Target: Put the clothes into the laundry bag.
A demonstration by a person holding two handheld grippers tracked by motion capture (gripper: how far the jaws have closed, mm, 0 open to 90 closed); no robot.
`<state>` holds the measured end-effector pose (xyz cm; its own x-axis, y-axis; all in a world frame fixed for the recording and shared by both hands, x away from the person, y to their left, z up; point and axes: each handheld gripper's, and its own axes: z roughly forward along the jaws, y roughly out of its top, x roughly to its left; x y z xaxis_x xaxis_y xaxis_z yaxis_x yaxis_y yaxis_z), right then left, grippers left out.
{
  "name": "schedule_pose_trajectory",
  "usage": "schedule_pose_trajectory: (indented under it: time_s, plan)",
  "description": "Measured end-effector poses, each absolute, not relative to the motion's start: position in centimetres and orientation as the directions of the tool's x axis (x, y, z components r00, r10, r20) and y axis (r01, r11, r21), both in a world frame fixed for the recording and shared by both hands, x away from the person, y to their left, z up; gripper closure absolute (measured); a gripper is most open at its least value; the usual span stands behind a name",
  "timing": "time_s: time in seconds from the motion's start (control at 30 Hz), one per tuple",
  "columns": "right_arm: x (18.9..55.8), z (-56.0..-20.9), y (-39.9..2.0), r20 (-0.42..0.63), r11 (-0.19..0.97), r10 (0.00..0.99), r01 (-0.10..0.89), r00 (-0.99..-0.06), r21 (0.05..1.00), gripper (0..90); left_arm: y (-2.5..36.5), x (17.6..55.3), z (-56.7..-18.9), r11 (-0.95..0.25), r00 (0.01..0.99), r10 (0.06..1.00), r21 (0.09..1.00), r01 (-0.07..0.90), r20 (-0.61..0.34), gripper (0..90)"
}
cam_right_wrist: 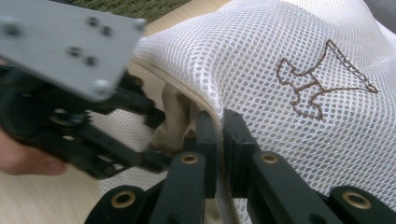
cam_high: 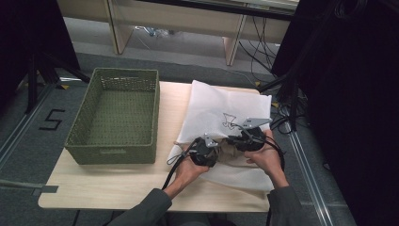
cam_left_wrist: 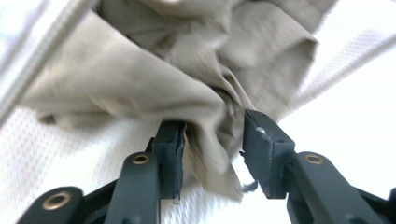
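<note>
Forearms enter low in the high view, meeting over a white mesh laundry bag (cam_high: 221, 106) on the table's (cam_high: 117, 186) right half. On the left stands a green basket (cam_high: 115, 115), well apart. Left gripper (cam_left_wrist: 212, 154) is half open around a fold of beige cloth (cam_left_wrist: 140, 79) at the bag's mouth, pads not pressing. Right gripper (cam_right_wrist: 221, 149) pinches the bag's zipper edge (cam_right_wrist: 205, 105). Best to hold that rim lifted and feed cloth deeper; the table's right edge lies near.
</note>
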<state>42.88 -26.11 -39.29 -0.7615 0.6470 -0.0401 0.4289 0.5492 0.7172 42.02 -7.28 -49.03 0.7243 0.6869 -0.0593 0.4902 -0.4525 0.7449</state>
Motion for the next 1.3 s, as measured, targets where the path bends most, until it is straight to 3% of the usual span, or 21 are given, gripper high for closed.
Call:
schedule_pose_trajectory:
  time_s: [0.07, 0.23, 0.4, 0.57, 1.3]
  plan:
    - [42.9, -39.4, -26.1, -0.037, 0.550, 0.648, 0.434, -0.760, 0.713, 87.0, -7.0, 41.7, -49.0, -0.454, 0.734, 0.677, 0.749, 0.483, -0.064, 62.3]
    - [42.8, -39.4, -26.0, -0.034, 0.553, 0.648, 0.439, -0.761, 0.708, 87.0, -7.5, 42.1, -49.3, -0.441, 0.727, 0.684, 0.763, 0.473, -0.056, 82.2]
    - [42.8, -39.6, -25.9, -0.033, 0.558, 0.645, 0.441, -0.763, 0.703, 87.1, -8.6, 43.8, -49.8, -0.413, 0.677, 0.735, 0.773, 0.482, -0.028, 87.8]
    - [42.8, -39.8, -25.9, -0.027, 0.563, 0.641, 0.446, -0.767, 0.696, 87.1, -9.3, 44.9, -49.6, -0.392, 0.639, 0.769, 0.781, 0.487, -0.012, 88.4]
    - [43.4, -45.7, -24.6, 0.045, 0.670, 0.601, 0.534, -0.798, 0.516, 87.1, -6.4, 40.5, -49.4, -0.526, 0.749, 0.663, 0.709, 0.470, -0.004, 71.0]
